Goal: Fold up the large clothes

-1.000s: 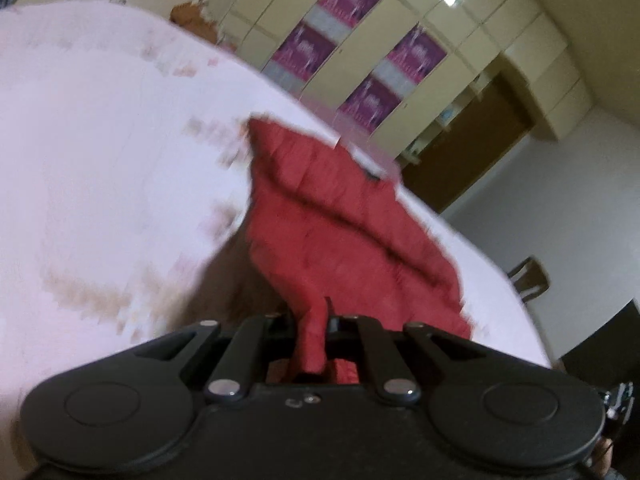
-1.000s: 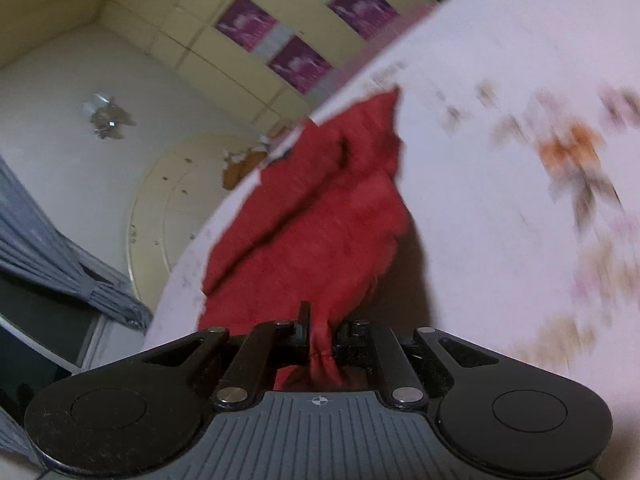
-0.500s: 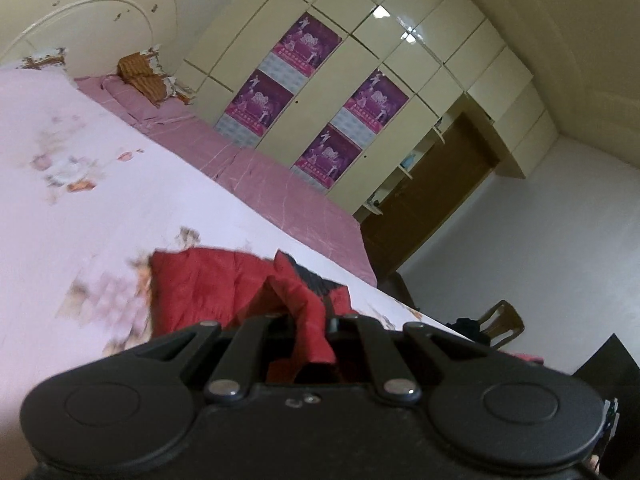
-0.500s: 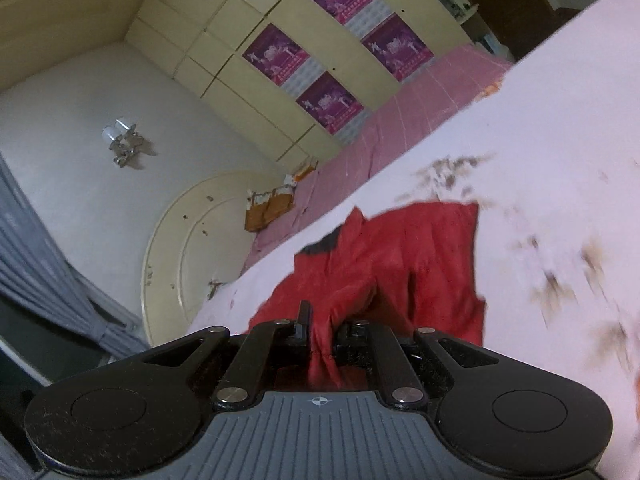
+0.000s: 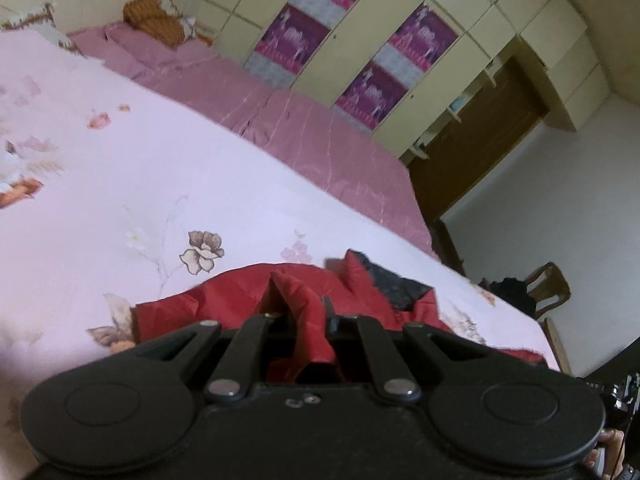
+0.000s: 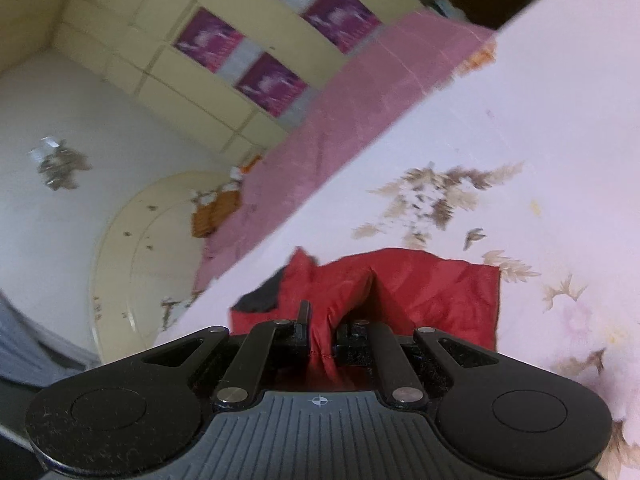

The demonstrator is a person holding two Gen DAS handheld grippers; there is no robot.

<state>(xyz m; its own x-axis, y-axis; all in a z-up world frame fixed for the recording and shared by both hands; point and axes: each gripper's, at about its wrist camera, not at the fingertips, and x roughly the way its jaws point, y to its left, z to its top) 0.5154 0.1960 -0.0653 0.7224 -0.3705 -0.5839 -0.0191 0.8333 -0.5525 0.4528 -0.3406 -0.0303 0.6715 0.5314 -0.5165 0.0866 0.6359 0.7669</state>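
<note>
A red jacket point(image 5: 240, 296) with a dark lining lies bunched on the pale pink floral bed sheet point(image 5: 120, 184). My left gripper point(image 5: 304, 320) is shut on a fold of its red fabric, low over the bed. In the right wrist view the same jacket point(image 6: 432, 288) spreads ahead on the sheet point(image 6: 520, 140). My right gripper point(image 6: 320, 332) is shut on a stitched hem of the red fabric. The pinched parts run back between the jaws and hide the fingertips.
A darker pink cover point(image 5: 304, 128) and an orange pillow point(image 5: 152, 20) lie at the bed's far side. Cream wardrobes with purple posters point(image 5: 360, 40) line the wall. A wooden chair point(image 5: 548, 288) with dark clothes stands beyond the bed's right edge.
Both grippers have come down toward the bed with the jacket still pinched. The jacket hung stretched out a second ago and now lies low and bunched on the sheet.
</note>
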